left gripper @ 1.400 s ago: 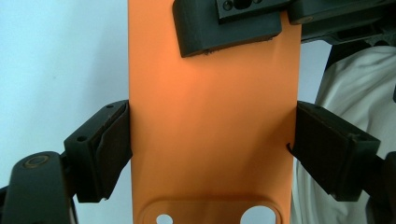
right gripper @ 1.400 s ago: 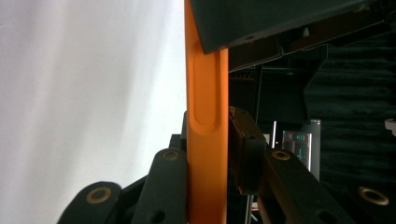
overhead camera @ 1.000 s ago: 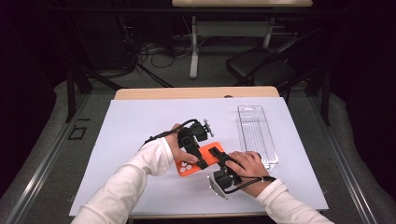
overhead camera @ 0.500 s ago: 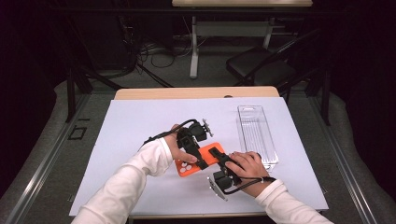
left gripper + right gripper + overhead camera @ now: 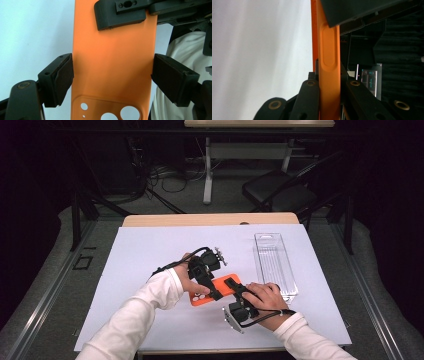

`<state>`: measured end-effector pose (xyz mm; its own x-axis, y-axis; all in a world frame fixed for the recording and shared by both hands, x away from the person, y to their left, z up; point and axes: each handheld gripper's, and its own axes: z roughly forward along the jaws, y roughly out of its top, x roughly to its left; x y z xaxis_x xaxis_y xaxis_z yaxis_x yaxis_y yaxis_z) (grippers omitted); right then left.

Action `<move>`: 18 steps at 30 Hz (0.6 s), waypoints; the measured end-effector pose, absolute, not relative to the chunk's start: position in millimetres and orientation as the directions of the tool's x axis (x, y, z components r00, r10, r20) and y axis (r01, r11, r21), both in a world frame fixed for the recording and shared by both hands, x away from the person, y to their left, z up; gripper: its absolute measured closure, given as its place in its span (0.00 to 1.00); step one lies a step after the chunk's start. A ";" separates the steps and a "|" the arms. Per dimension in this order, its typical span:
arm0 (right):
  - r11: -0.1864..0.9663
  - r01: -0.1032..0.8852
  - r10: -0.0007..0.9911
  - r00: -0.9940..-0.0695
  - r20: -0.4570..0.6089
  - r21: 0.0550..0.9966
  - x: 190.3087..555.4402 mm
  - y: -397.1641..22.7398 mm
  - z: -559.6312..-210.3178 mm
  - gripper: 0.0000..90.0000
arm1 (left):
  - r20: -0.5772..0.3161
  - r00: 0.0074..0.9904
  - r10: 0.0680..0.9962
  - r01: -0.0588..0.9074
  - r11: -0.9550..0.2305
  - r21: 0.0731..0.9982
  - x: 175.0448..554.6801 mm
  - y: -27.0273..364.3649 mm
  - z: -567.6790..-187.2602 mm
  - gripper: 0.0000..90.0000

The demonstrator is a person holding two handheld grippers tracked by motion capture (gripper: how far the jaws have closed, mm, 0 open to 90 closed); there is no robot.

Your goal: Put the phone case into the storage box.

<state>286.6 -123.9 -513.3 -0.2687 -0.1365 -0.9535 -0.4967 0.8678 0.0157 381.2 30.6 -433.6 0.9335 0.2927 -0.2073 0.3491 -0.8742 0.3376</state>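
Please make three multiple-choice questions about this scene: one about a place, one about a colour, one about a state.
1. Where does the clear plastic tray lie?
A. right part of the white sheet
B. on the floor
C. on the chair

2. What colour is the phone case?
A. blue
B. orange
C. green

3. How does the right hand-held gripper stand?
A. open, away from the case
B. lying on the tray
C. shut on the case edge

Key: 1 A, the tray rests at the sheet's right; 2 B, the case is orange; 3 C, its jaws press the case's thin edge.
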 end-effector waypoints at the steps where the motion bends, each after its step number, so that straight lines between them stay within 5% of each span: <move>1: 0.872 -0.488 -0.131 -0.276 -0.952 0.021 286.4 -124.2 -513.1 0.96 | -0.206 0.934 0.292 0.348 -0.874 0.338 381.2 31.4 -432.9 0.21; 18: 0.886 -0.458 -0.093 -0.324 -0.941 0.070 291.0 -133.0 -509.5 0.96 | -0.183 0.935 0.304 0.352 -0.855 0.382 374.4 48.5 -418.6 0.20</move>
